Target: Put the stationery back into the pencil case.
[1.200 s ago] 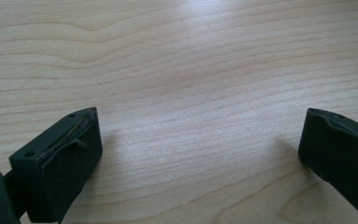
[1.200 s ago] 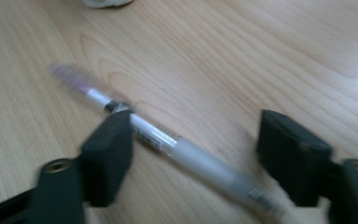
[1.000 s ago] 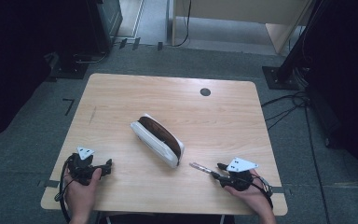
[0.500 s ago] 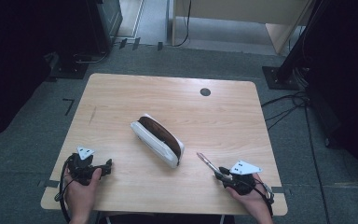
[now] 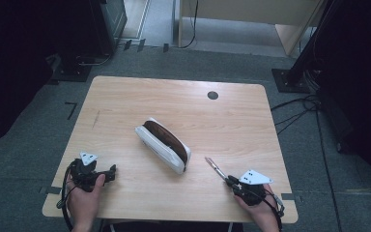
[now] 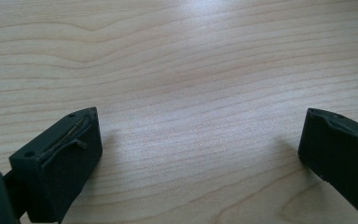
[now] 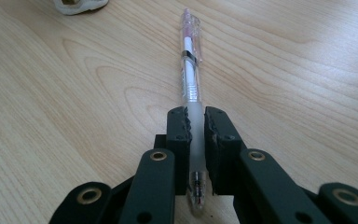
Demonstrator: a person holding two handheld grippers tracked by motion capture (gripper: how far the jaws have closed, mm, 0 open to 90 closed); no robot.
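**Swinging the pen toward the pouch**

Over the last second, the pen (image 7: 189, 70) was turned in the right gripper (image 5: 233, 181), its jaws pinched on the barrel, until its far end pointed toward the open pouch (image 5: 164, 144) at mid-table. Insertion was judged likely next. The left gripper (image 5: 107, 171) was left spread, empty, near the front-left edge.

pouch (image 7: 80, 4) cropped by top edge, pen (image 7: 189, 88) tip blurred
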